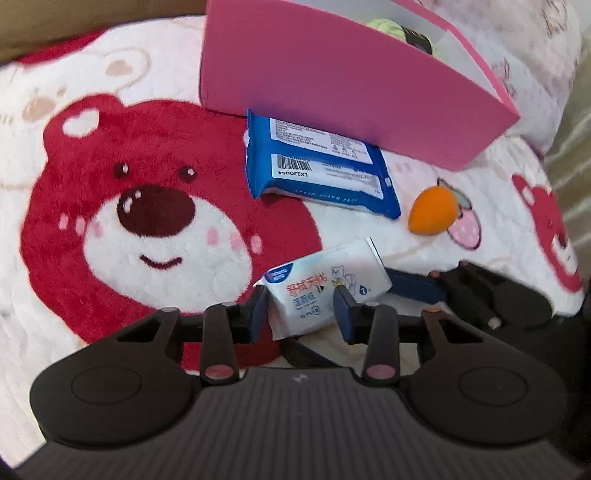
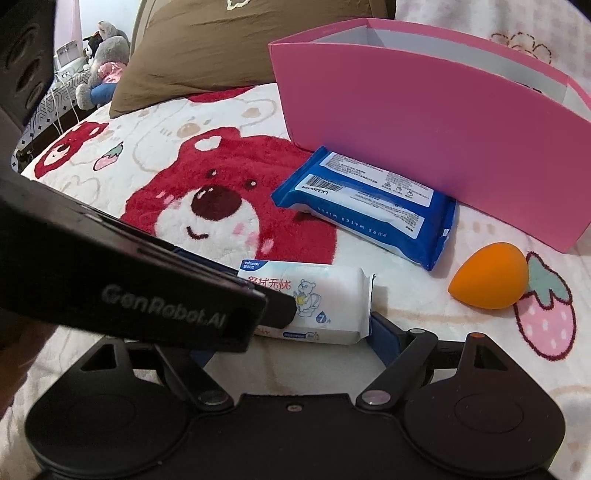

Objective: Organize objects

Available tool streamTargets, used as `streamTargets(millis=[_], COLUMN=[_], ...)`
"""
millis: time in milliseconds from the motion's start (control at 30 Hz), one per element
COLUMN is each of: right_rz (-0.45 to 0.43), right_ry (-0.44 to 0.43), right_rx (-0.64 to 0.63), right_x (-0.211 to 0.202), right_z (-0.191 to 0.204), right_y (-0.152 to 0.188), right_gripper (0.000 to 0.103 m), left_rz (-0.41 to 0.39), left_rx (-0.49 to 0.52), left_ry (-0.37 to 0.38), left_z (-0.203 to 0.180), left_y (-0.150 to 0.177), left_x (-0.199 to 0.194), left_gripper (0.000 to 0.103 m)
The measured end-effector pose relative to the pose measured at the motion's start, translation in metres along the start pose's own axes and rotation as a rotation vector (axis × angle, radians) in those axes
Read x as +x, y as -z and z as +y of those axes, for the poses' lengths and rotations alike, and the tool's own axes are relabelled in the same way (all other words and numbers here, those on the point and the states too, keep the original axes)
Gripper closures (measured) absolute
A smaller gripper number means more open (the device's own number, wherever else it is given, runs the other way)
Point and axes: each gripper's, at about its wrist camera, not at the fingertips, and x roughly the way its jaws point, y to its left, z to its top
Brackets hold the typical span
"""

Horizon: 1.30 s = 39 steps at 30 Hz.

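Observation:
A small white wipes pack (image 1: pixel 321 284) (image 2: pixel 325 295) lies on the bear blanket (image 1: pixel 147 166), and my left gripper (image 1: pixel 301 308) is shut on it, one pad on each long side. My right gripper (image 2: pixel 291 338) stands open just behind the pack. Its right finger (image 2: pixel 380 332) sits beside the pack's sealed end, and its left finger is hidden under the left gripper's body (image 2: pixel 166 306). Beyond lie a blue wipes pack (image 1: pixel 321 166) (image 2: pixel 369 206) and an orange egg-shaped sponge (image 1: pixel 432 212) (image 2: pixel 487 277). A pink box (image 1: pixel 351 85) (image 2: pixel 424 122) stands behind them.
Something green and black (image 1: pixel 399 31) lies inside the pink box. A brown pillow (image 2: pixel 221 48) lies at the head of the bed, with plush toys (image 2: pixel 103 62) on a shelf beyond the bed's left edge. The right gripper's finger (image 1: pixel 413 288) reaches in beside the pack.

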Motion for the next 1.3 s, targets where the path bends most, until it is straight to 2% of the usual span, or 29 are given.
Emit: streamTargets(millis=[133, 233, 433, 500, 667, 833, 1033, 1300], right_rz=[-0.015, -0.019, -0.033, -0.036, -0.047, -0.042, -0.020, -0.064], right_ry=[0.001, -0.002, 0.011, 0.010, 0.006, -0.004, -0.005, 0.004], right_rx=[-0.008, -0.010, -0.042, -0.033, -0.006, 0.021, 0.026, 0.026], right_x=[-0.001, 0.001, 0.004, 0.002, -0.004, -0.015, -0.019, -0.035], right_z=[-0.002, -0.004, -0.002, -0.003, -0.007, -0.007, -0.004, -0.002], right_y=[0.002, 0.002, 0.005, 0.004, -0.001, -0.005, -0.003, -0.005], right_gripper=[0.020, 0.020, 0.020, 0.020, 0.020, 0.019, 0.017, 0.021], left_rz=[0.038, 0.047, -0.004, 0.002, 0.032, 0.005, -0.006, -0.053], left_rx=[-0.127, -0.172, -0.084, -0.075, -0.099, -0.109, -0.033, 0.053], left_ry=[0.050, 0.059, 0.022, 0.016, 0.045, 0.060, 0.070, 0.085], left_z=[0.013, 0.016, 0.000, -0.004, -0.009, -0.008, -0.013, -0.021], left_y=[-0.003, -0.001, 0.005, 0.006, 0.006, 0.004, -0.002, -0.001], left_x=[0.004, 0.007, 0.000, -0.001, -0.003, -0.015, -0.026, -0.051], left_gripper=[0.067, 0.067, 0.066, 0.067, 0.067, 0.067, 0.067, 0.067])
